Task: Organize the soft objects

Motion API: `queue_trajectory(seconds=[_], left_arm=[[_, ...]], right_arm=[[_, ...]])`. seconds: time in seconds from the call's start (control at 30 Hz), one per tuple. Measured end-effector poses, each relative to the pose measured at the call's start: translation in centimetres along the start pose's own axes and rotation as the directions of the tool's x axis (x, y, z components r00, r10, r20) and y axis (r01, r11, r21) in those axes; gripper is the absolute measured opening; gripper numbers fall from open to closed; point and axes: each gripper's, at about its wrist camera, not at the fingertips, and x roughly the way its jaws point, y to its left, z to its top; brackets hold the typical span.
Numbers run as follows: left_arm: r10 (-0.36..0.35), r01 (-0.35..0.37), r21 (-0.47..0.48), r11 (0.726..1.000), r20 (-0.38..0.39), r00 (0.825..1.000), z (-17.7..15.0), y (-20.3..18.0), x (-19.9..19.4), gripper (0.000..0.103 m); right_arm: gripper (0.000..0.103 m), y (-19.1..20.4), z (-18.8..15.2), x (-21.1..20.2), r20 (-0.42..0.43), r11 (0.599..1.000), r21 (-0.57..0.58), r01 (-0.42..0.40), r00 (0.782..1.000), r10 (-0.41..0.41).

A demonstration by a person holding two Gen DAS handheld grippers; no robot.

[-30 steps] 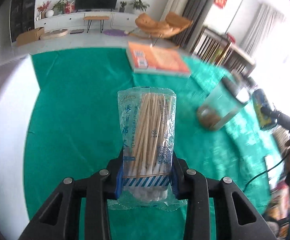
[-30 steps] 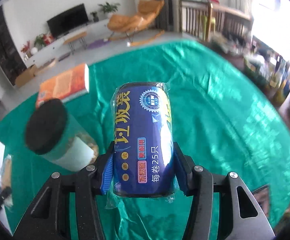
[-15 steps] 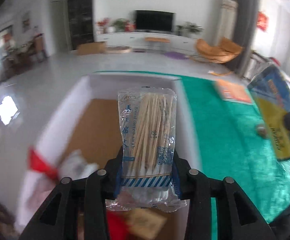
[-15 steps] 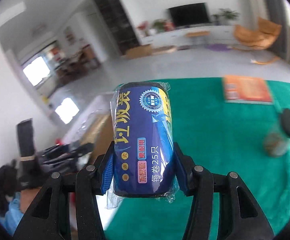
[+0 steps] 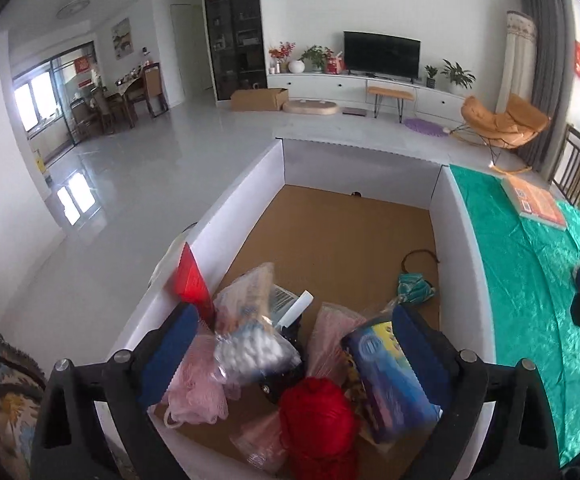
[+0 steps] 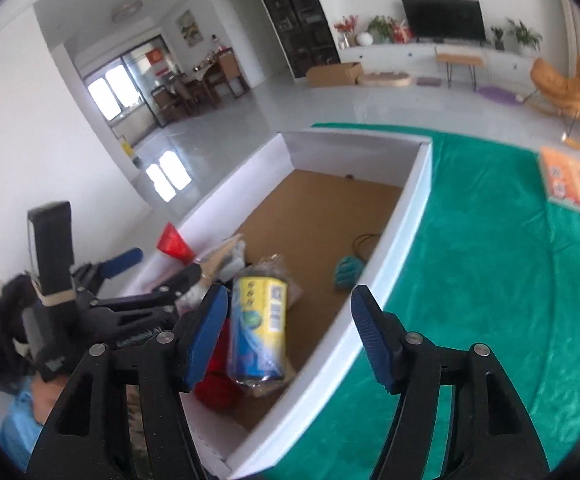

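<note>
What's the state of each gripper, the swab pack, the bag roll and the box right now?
left gripper: open, jaws just opened, holding nothing
right gripper: open, jaws just opened, holding nothing
swab pack: released, lying in the box
bag roll: released, in the box
box: open-topped, holding several things

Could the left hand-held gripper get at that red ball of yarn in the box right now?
Probably yes. The left hand-held gripper is open, empty and hangs right over the red yarn ball, which lies uncovered on top of the pile inside the white box.
</note>
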Motion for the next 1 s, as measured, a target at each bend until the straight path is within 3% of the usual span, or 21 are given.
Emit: queue_trajectory(seconds=[0.13,0.27,0.37,1.0], left_arm=[[0.029,-0.029,0.003,1.000,-0.005,1.000,-0.1,-0.9,-1.3,0.100],[0.071,-0.072,0.021,0.997,0.048,0.996,-0.4,-1.4,-3.2,0.100],[0.072,-0.073,0.017,0.997,0.045,0.996,-0.5,-1.4,-3.9,0.100],[0.082,-0.082,-0.004,0.997,0.023,0.996,-0.5,-0.4,-4.5,0.100]], right_arm=[[0.072,1.8,0.0,-0.4,-0.002,0.992,-0.093,0.087,0.996,-0.087],[0.072,3.2,-0.1,-0.3,-0.037,0.982,-0.153,0.109,0.993,-0.116],[0.072,3.7,0.0,0.5,-0.061,0.975,-0.179,0.133,0.988,-0.145],[0.072,5.8,-0.3,1.4,-0.098,0.957,-0.211,0.199,0.970,-0.224]])
